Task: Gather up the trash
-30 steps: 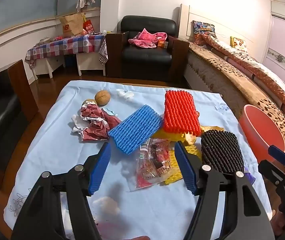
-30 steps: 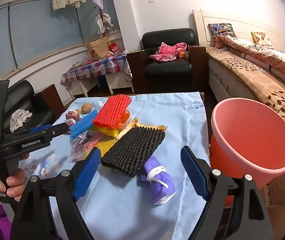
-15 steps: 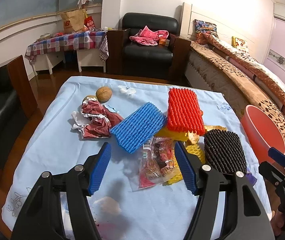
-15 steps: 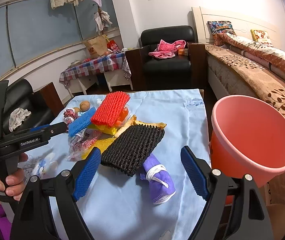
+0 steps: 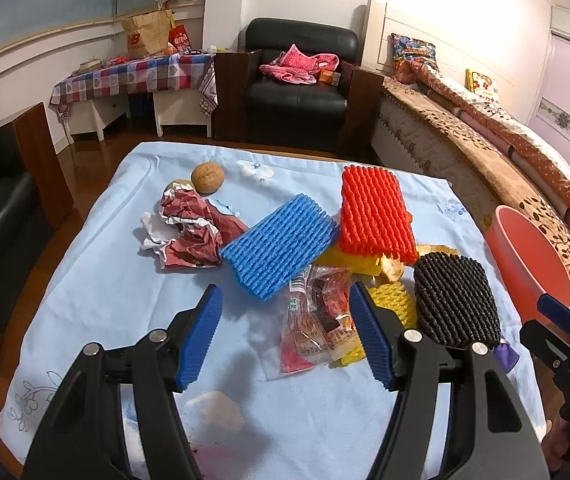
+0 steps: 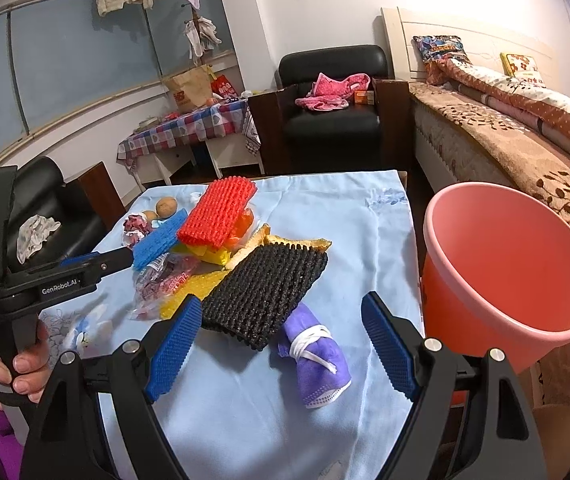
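Trash lies heaped on the light blue cloth of the table (image 5: pixel 97 280): a blue foam net (image 5: pixel 281 246) leans against a red foam net (image 5: pixel 375 216), which rests on yellow foam pieces (image 5: pixel 391 300), and a black foam net (image 6: pixel 265 288) lies at the right end of the heap. A clear snack wrapper (image 5: pixel 317 324) sits at the near edge of the pile, touching the yellow pieces. Left of the blue net is a crumpled red and white paper (image 5: pixel 189 232), with a brown round fruit (image 5: pixel 207 177) just beyond it. A purple face mask (image 6: pixel 315 356) with white loops pokes out from under the black net's near corner. Off the table's right edge stands a pink bucket (image 6: pixel 509 280), tilted toward the camera, its inside bare.

Left tool (image 5: pixel 285 336) hovers above the near side of the table with its blue pads spread apart, the snack wrapper showing between them; a hand (image 6: pixel 9 364) grips its handle. Right tool (image 6: pixel 281 348) also has its pads wide apart, gripping nothing, with the black net and the mask lying between them below.
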